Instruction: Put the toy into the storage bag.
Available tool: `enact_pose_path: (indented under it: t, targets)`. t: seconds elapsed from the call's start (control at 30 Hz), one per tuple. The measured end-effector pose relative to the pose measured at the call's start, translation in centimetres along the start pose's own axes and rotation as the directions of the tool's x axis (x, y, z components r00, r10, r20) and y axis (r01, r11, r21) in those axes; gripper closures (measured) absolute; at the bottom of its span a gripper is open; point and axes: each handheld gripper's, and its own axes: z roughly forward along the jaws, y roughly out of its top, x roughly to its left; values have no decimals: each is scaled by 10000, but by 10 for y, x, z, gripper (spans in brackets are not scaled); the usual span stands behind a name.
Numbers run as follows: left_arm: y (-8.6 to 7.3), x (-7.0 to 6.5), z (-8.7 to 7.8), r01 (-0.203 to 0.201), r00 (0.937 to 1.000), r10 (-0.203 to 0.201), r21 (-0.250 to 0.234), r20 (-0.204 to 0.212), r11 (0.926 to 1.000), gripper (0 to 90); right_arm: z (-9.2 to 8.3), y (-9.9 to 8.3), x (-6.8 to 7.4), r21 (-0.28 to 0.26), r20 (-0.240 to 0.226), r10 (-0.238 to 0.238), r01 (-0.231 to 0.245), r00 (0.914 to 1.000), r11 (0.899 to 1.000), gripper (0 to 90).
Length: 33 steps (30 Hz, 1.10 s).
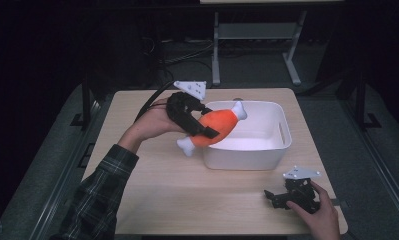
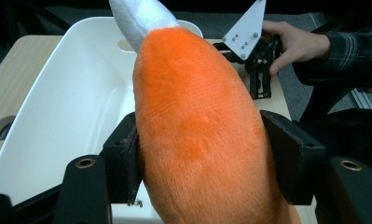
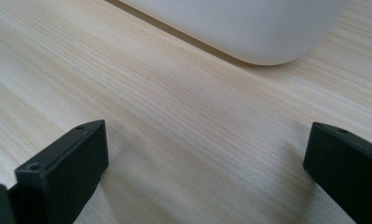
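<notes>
An orange plush drumstick (image 1: 218, 126) with white bone ends hangs tilted over the left rim of a white plastic bin (image 1: 267, 155). My left gripper (image 1: 199, 125) is shut on its orange middle; in the left gripper view both pads press into the plush drumstick (image 2: 197, 135), whose white tip points over the bin (image 2: 67, 107). My right gripper (image 1: 274, 196) rests low on the table near the front right corner, held by a hand. In the right gripper view its jaws stand wide apart over bare wood, with nothing at the gripper (image 3: 207, 158) midpoint and the bin's corner (image 3: 249, 28) ahead.
The light wooden table (image 1: 152, 190) carries the bin at centre right. A small round hole (image 2: 2, 128) in the tabletop lies beside the bin. Dark floor, cables and a metal table frame (image 1: 257, 35) lie beyond the far edge.
</notes>
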Motion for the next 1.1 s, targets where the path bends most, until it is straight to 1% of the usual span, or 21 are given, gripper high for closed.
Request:
enact_pose_path:
  t: [0.07, 0.13, 0.33, 0.5, 0.57, 0.63, 0.67, 0.7, 0.73, 0.77, 0.87, 0.93, 0.97, 1.1]
  targets:
    - [3, 5, 5, -127, 9999, 127, 89, 68, 9999, 352, 0, 0, 0, 0, 1, -1, 1, 10000, 10000, 0]
    - [6, 9, 10, -82, 9997, 79, 133, 215, 9999, 352, 0, 0, 0, 6, -3, -27, 27, 10000, 10000, 0]
    - [15, 20, 25, -410, 9981, 389, 455, 468, 9981, 351, 0, 0, 0, 9, 4, -10, 10, 10000, 10000, 0]
    - [25, 28, 39, -694, 9947, 641, 665, 799, 9954, 351, 0, 0, 0, 10, 6, -8, 8, 10000, 10000, 0]
    - [30, 30, 45, -883, 9924, 805, 830, 933, 9926, 351, 0, 0, 0, 13, 4, -1, 1, 10000, 10000, 0]
    - [33, 32, 51, -972, 9911, 878, 921, 1005, 9910, 350, 0, 0, 0, 13, -8, 6, -6, 10000, 10000, 0]
    - [35, 33, 55, -932, 9911, 844, 839, 1033, 9921, 350, 0, 0, 0, 14, -9, 11, -11, 10000, 10000, 0]
    - [36, 34, 56, -964, 9903, 864, 897, 1092, 9913, 350, 0, 0, 0, 14, -8, 9, -9, 10000, 10000, 0]
    - [38, 35, 59, -1052, 9891, 951, 877, 1121, 9906, 350, 0, 0, 0, 12, -8, 11, -11, 10000, 10000, 0]
    - [40, 36, 61, -1041, 9887, 931, 915, 1171, 9904, 350, 0, 0, 0, 15, -8, 10, -10, 10000, 10000, 0]
    - [44, 39, 68, -1210, 9860, 1087, 939, 1267, 9882, 350, 0, 0, 0, 13, 1, 8, -8, 10000, 10000, 0]
    - [46, 41, 73, -1322, 9846, 1183, 1055, 1285, 9856, 349, 0, 0, 0, 12, 2, 8, -8, 10000, 10000, 0]
    - [47, 42, 76, -1328, 9842, 1189, 1030, 1312, 9858, 347, 0, 0, 0, 13, 4, 12, -12, 10000, 10000, 0]
    - [46, 45, 87, -1421, 9829, 1259, 1183, 1347, 9828, 345, 0, 0, 0, 9, -3, 4, -4, 10000, 10000, 0]
